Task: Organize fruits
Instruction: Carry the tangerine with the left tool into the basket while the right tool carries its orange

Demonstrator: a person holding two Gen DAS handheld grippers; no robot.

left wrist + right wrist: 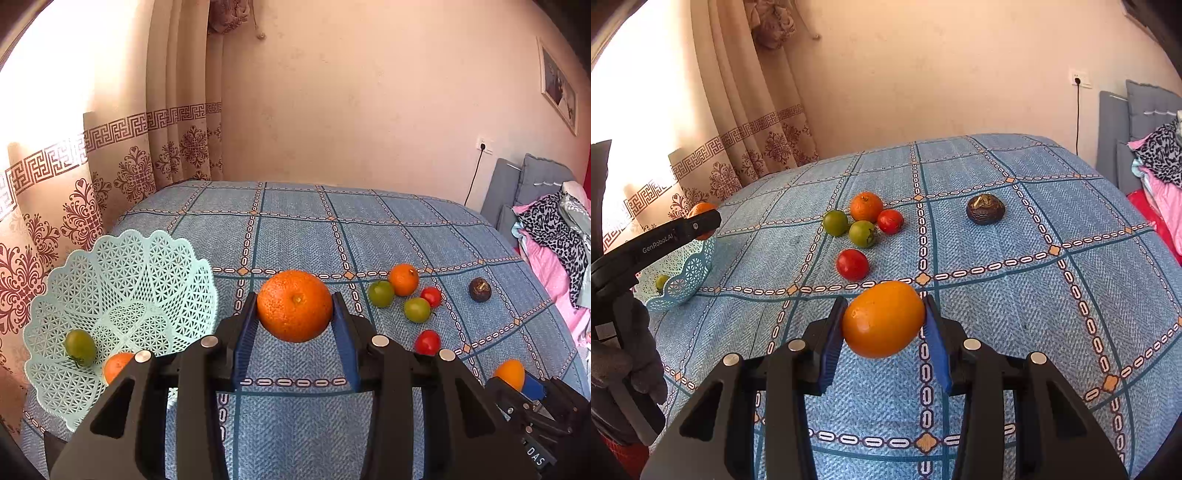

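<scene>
We count 2 fruits in grip and 6 loose on the blue checked tablecloth (1052, 295). The left gripper (294, 317) clamps a large round pitted orange (294, 305) between its blue pads, stem scar facing the camera, held above the cloth just right of the pale mint lattice plastic basket (122, 295). The right gripper (882, 325) clamps a smooth oval orange fruit (882, 319) at its 2 ends; its long axis runs across the jaws, tilted up to the right.

Basket contents: 1 green fruit (80, 347) and 1 small orange (117, 365), partly hidden.

Loose cluster, well beyond the right jaws: 1 small orange tangerine (866, 206), 2 green round fruits (835, 222) (863, 233), 2 red tomatoes (890, 221) (852, 264). 1 dark brown wrinkled fruit (985, 209) sits apart, to the right.

A grey-gloved hand (628, 362) holds the left gripper's handle.
</scene>
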